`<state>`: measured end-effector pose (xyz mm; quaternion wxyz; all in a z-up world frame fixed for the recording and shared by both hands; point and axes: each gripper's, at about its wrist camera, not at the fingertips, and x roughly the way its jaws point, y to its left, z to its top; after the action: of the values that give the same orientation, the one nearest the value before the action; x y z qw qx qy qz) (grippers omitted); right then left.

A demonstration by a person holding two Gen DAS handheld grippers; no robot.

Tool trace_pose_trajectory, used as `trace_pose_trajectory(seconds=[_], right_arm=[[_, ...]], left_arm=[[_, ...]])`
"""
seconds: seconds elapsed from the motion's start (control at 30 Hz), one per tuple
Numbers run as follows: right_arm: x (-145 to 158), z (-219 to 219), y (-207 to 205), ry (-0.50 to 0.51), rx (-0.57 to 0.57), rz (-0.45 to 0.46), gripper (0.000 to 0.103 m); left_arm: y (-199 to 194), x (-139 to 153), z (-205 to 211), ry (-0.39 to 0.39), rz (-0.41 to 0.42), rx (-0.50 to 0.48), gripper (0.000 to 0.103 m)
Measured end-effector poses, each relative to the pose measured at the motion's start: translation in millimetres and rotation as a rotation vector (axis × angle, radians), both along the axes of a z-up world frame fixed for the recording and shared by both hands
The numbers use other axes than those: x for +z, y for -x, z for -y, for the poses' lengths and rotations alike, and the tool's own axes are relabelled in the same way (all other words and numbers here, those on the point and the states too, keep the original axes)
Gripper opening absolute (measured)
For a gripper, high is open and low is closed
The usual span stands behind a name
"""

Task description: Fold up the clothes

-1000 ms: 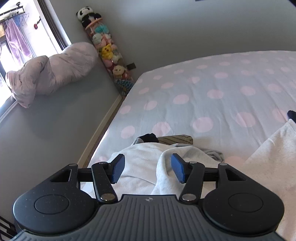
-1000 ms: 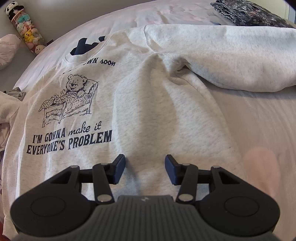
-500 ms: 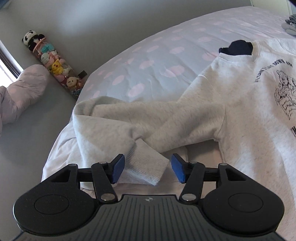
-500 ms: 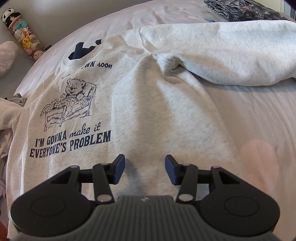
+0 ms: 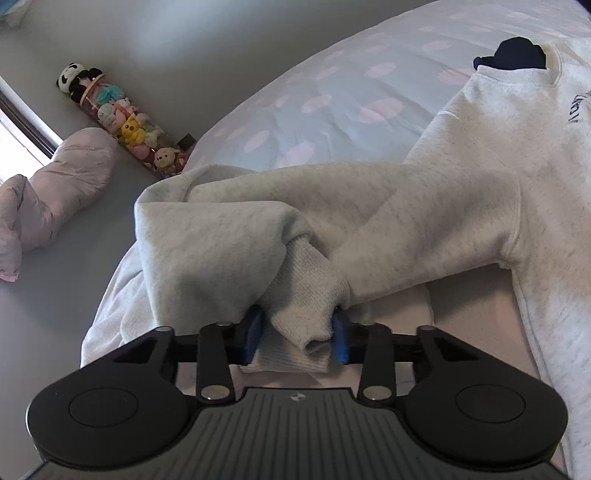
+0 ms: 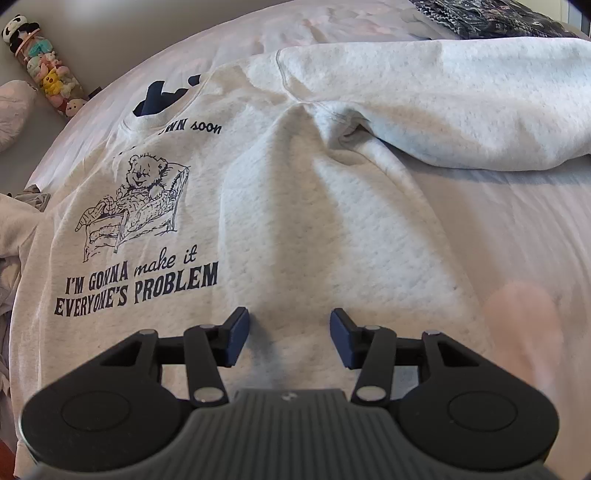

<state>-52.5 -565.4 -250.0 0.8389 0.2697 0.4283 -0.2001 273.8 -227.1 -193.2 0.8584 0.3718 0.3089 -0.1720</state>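
Observation:
A light grey sweatshirt (image 6: 332, 221) with a bear print and dark lettering lies face up on the bed. In the left wrist view its sleeve (image 5: 424, 221) runs across the bed and folds back, so the ribbed cuff (image 5: 306, 310) points at me. My left gripper (image 5: 297, 334) is closing, and its blue pads press on the cuff from both sides. My right gripper (image 6: 290, 338) hovers open just over the lower body of the sweatshirt, with nothing between its fingers. The other sleeve (image 6: 461, 99) stretches away to the right.
The bed sheet (image 5: 332, 96) is pale with pink dots. A clear tube of plush toys (image 5: 125, 125) and a pink bundle of bedding (image 5: 62, 184) lie on the floor to the left. A dark patterned garment (image 6: 491, 18) lies at the bed's far right. More clothes (image 6: 11, 258) are piled at the left edge.
My left gripper came down from above the bed's edge to the sleeve cuff, and its jaws narrowed onto it. The right gripper stayed where it was, still open.

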Motion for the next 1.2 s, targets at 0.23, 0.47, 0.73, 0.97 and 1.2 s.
trace_pose_trajectory(seconds=[0.23, 0.47, 0.73, 0.97, 1.2], right_arm=[[2.0, -0.9, 2.8, -0.002, -0.005, 0.011, 0.053], [4.9, -0.9, 7.6, -0.002, -0.018, 0.017, 0.053], [6.2, -1.0, 10.6, 0.001, -0.034, 0.018, 0.053], [4.8, 0.2, 9.4, 0.000, -0.032, 0.008, 0.053], [4.7, -0.5, 3.3, 0.021, -0.027, -0.014, 0.053]], left_arm=[[5.5, 79.7, -24.7, 0.200, 0.010, 0.043, 0.008], [-16.2, 196.3, -79.0, 0.423, 0.082, 0.216, 0.006], [-53.5, 248.0, -147.2, 0.443, 0.078, 0.444, 0.005], [-80.8, 173.8, -190.6, 0.329, -0.004, 0.607, 0.005], [-85.1, 107.5, -198.0, 0.237, -0.047, 0.671, 0.009]])
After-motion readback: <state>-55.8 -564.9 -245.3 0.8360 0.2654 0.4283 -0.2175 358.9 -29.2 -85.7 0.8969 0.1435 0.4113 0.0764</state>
